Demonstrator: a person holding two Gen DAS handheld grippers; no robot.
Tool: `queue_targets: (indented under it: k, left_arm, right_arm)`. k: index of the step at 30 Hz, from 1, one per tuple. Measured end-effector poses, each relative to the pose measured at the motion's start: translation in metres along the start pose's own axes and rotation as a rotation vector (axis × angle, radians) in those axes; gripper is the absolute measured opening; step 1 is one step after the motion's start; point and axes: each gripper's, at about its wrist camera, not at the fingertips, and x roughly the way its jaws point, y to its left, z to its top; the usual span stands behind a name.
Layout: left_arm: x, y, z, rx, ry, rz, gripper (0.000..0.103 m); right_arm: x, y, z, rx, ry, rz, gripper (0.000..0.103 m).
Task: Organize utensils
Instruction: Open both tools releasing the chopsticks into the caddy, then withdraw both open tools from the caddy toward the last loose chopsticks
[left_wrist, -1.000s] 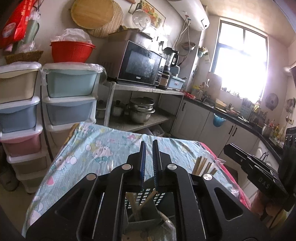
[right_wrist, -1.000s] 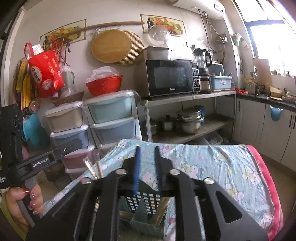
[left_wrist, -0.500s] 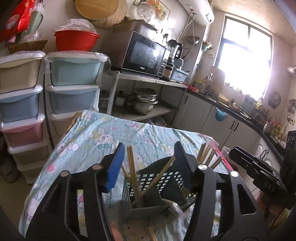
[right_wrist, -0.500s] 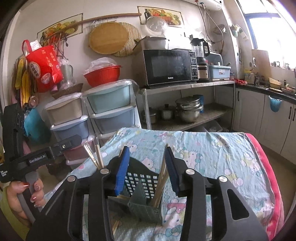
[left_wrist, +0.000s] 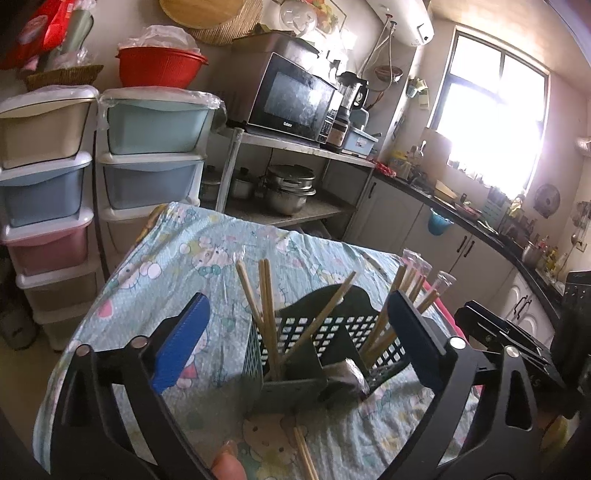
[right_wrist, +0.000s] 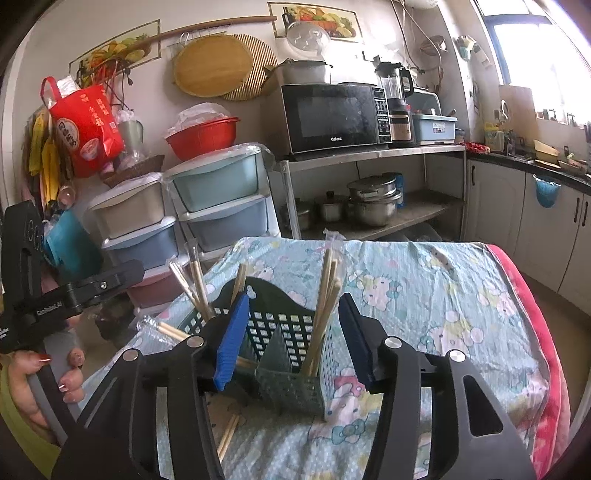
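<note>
A dark green perforated caddy (left_wrist: 325, 332) stands near the front of a table, split by partitions into compartments; wooden chopsticks (left_wrist: 267, 314) lean in several of them, some still in clear sleeves, and their exact count is hard to tell. A metal spoon-like utensil (left_wrist: 352, 371) lies low in one compartment. Two loose chopsticks (left_wrist: 304, 454) lie on the cloth (left_wrist: 184, 266) just in front of the caddy. The left gripper (left_wrist: 295, 343) has just been opening and its blue pads stand wide on either side of the caddy, touching nothing. The right gripper (right_wrist: 291, 332) has also just been opening; its jaws straddle the caddy's front corner without pressing on it, so both tools are released. A hand (right_wrist: 40, 384) with painted nails holds the left tool's handle. The cloth is light blue with cartoon cats and covers the whole table, with a red edge on one side. Behind stand two stacks of pastel plastic drawers (right_wrist: 218, 199), one red basin (right_wrist: 203, 134) on top, one microwave (right_wrist: 332, 116) on a metal shelf with pots (right_wrist: 373, 201) beneath, one blender (right_wrist: 397, 99), white cabinets, a dark counter and a bright window (left_wrist: 491, 118).
</note>
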Motion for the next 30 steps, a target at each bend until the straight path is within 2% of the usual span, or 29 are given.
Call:
queue_targets:
  k: [8, 30]
  left_arm:
    - [-0.009, -0.004, -0.013, 0.001, 0.019, -0.01, 0.092]
    - [-0.012, -0.001, -0.059, 0.007, 0.125, 0.001, 0.092]
  right_arm:
    - [-0.008, 0.0, -0.012, 0.012, 0.024, 0.002, 0.055]
    - [-0.012, 0.0, -0.055, 0.022, 0.132, -0.009, 0.057]
